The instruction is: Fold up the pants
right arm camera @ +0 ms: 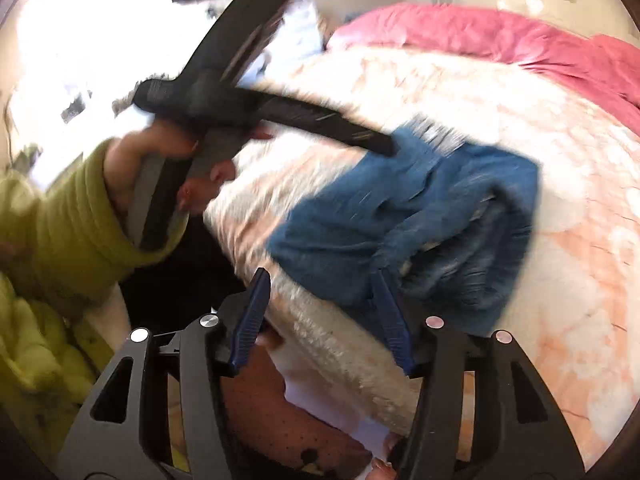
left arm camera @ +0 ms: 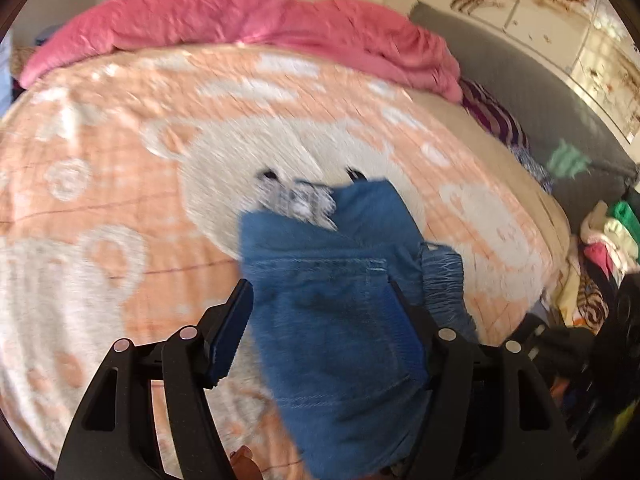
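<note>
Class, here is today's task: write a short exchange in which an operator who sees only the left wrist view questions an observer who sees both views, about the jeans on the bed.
Operator: My left gripper looks down on the jeans. Is the right gripper holding them?
Observer: No. The right gripper is open, with nothing pinched between its pads.
Operator: Where on the bed do the jeans lie?
Observer: Close to the bed's near edge, in a rumpled bundle just beyond the right gripper's fingers.
</note>
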Demonstrator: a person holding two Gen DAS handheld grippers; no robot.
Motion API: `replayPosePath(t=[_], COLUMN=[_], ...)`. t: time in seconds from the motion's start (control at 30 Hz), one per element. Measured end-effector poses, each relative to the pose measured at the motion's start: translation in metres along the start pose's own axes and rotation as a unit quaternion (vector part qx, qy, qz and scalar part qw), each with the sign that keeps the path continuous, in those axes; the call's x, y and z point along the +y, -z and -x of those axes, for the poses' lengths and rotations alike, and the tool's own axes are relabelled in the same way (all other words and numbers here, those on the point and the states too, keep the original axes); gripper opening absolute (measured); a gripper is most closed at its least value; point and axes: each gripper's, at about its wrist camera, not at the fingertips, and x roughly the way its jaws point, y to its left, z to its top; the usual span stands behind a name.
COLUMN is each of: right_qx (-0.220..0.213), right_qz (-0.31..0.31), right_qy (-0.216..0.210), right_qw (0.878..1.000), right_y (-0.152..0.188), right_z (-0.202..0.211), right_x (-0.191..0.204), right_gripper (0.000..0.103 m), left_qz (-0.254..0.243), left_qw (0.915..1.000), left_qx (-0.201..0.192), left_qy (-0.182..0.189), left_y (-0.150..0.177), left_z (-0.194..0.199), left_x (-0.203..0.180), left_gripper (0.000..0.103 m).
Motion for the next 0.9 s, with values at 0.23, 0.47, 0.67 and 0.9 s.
replayPosePath(t=[0.23,0.47,0.67,0.9], right_qx=[-0.028,0.016,0.043,0.050], right_qz=[-0.136,-0.179,-0.192,-0.218], right_qy=[0.100,0.105,0.069,0.047], right_qw=[0.985,0.978,0.978,0.974], right_y=[-0.011,-0.010,-0.009,-0.008], right_z=[0.022,-0.006,-0.033,-0.053], right_x=[-0.069,-0.107,-0.115,-0.126], right_gripper=[0.066,0.065,0.056,0.052], left_qz=[0.004,0.004,0.018,0.033], left_qw=[0.9996,0.9991,0.9986,0.9981], left_qx=[-0.002,0.032,0.042,0.047], left_qy=[-0.029,-0.029,-0.028,-0.021], left_y=[0.007,0.019,0.022,0.025], left_z=[0.009,-0.017,-0.034,-0.051], left_x=[0.008,0.003,0.007,0.009], left_gripper=[0.075,0.078,0.078,0.078])
